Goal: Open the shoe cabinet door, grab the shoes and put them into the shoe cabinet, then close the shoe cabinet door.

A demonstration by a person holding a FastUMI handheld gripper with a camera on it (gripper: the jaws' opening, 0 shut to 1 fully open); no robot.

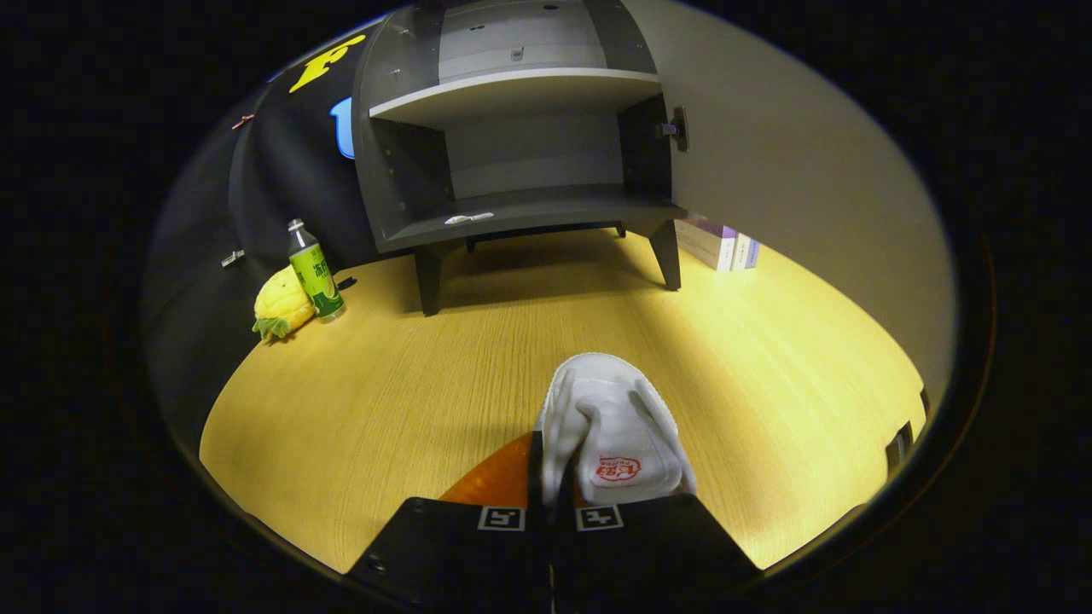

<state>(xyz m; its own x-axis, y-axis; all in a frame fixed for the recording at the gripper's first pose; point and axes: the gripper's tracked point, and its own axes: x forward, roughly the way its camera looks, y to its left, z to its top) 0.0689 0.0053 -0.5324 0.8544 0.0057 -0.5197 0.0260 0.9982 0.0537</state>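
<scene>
The gripper [550, 490] fingers are pinched on the side wall of a white shoe [616, 431], held over a wooden table [384, 426]. Beyond, the cabinet [512, 145] stands with its door [793, 170] swung wide. A bottle [314, 271] and pineapple toy [281, 305] sit left; boxes [717, 243] right.

Wooden table [409, 401] bears cabinet [512, 162]; bottle [315, 271]; pineapple toy [281, 307]; boxes [717, 243].
</scene>
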